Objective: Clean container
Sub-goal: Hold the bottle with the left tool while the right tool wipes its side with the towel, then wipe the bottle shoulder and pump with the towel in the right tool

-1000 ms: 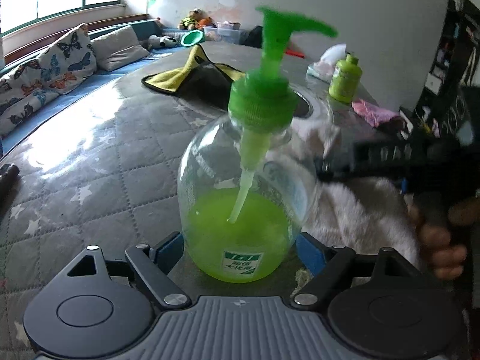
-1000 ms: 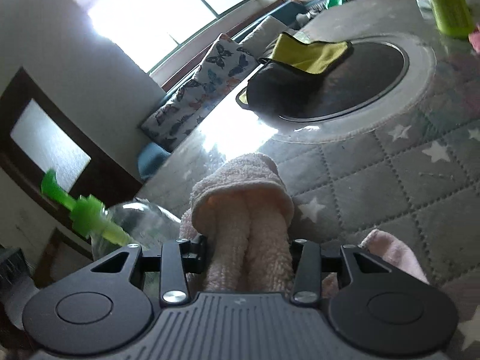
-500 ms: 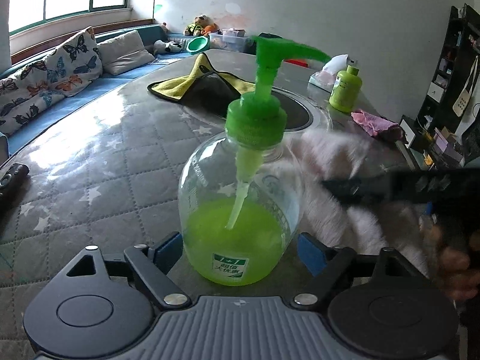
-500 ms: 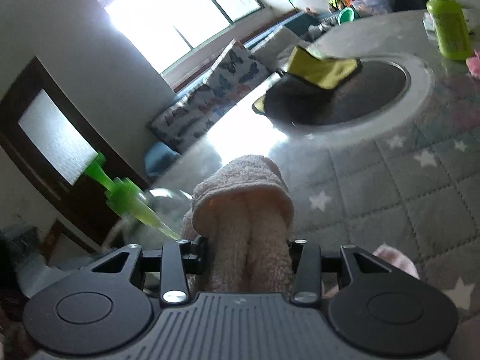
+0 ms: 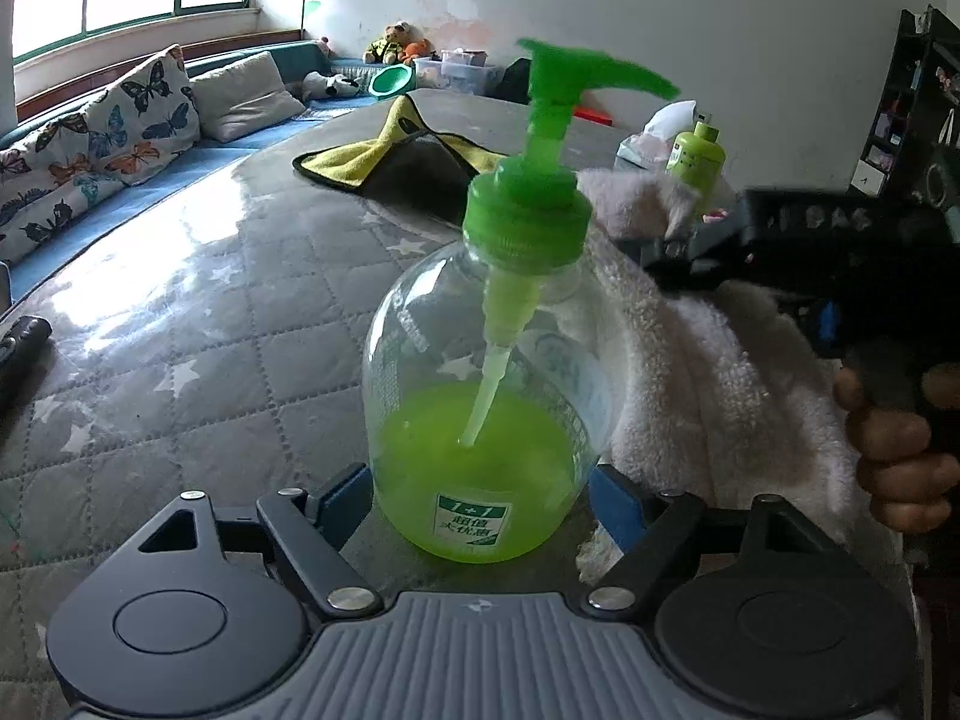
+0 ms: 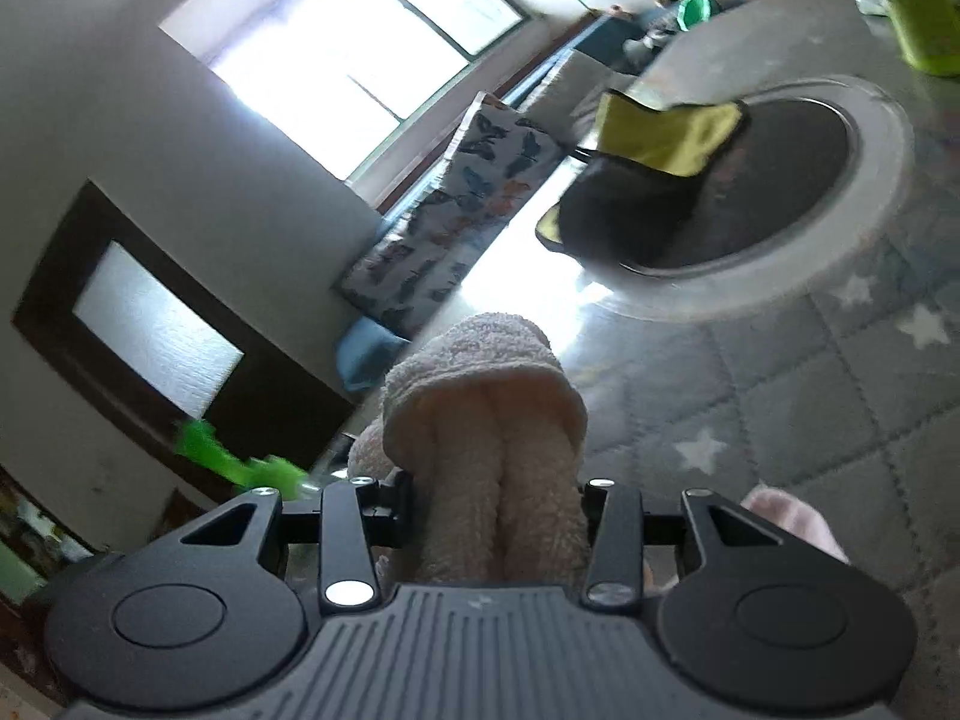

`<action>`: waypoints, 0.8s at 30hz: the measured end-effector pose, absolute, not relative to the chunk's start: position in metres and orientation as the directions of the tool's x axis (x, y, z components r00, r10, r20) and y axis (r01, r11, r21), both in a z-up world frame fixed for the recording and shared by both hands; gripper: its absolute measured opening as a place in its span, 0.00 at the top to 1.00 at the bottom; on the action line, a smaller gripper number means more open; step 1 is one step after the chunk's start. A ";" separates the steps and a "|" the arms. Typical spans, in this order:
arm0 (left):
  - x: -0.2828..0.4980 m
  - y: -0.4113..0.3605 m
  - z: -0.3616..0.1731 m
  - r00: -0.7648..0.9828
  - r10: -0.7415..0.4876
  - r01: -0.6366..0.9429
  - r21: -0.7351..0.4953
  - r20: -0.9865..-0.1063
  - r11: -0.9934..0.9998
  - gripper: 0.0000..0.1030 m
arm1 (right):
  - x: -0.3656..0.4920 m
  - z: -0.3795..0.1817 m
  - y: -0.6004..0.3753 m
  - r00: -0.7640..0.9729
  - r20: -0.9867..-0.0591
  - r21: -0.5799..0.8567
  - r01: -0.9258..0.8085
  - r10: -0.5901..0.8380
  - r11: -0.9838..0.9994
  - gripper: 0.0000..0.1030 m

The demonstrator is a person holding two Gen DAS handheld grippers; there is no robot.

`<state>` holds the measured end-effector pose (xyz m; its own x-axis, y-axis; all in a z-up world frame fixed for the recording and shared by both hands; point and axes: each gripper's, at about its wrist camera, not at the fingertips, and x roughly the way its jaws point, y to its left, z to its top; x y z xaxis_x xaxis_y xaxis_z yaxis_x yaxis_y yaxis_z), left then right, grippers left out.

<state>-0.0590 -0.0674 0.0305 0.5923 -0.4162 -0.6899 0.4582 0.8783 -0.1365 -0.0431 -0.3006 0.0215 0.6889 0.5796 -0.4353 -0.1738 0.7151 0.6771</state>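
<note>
Near the table's front edge, on the quilted star-print cover (image 5: pixel 180 324): clear pump bottle (image 5: pixel 486 408), upright, about a third full of green liquid, clamped low on its belly between the blue pads (image 5: pixel 345 501) of the left gripper (image 5: pixel 480 510). Right gripper (image 6: pixel 495 516) closed around a folded pale towel (image 6: pixel 486 414), pressed against the bottle's right shoulder beside the green collar (image 5: pixel 525 222). Probably smooth, slippery, fairly stiff plastic, bottom-heavy with liquid; best gripped low on the body, never by the pump head (image 5: pixel 591 72). Further back: inset dark round panel (image 6: pixel 774 192) draped with a yellow cloth (image 5: pixel 384 150), small green bottle (image 5: pixel 696 159) toward the far right edge. Beyond the table: window bench, butterfly cushions (image 5: pixel 102 138).
</note>
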 end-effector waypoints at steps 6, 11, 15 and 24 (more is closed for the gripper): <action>-0.058 -0.068 0.031 0.589 -0.413 0.448 -0.145 -0.695 0.882 0.21 | -0.047 0.007 -0.291 0.666 -0.534 0.579 -0.161 0.520 0.799 0.60; -0.063 -0.068 0.035 0.597 -0.405 0.426 -0.154 -0.693 0.892 0.20 | -0.059 0.014 -0.285 0.674 -0.556 0.521 -0.173 0.486 0.836 0.60; -0.066 -0.070 0.036 0.606 -0.393 0.417 -0.145 -0.692 0.897 0.20 | -0.065 0.026 -0.291 0.694 -0.521 0.557 -0.164 0.497 0.814 0.60; -0.063 -0.066 0.034 0.603 -0.399 0.423 -0.147 -0.691 0.894 0.24 | -0.059 0.061 -0.292 0.696 -0.375 0.653 -0.270 0.612 0.708 0.60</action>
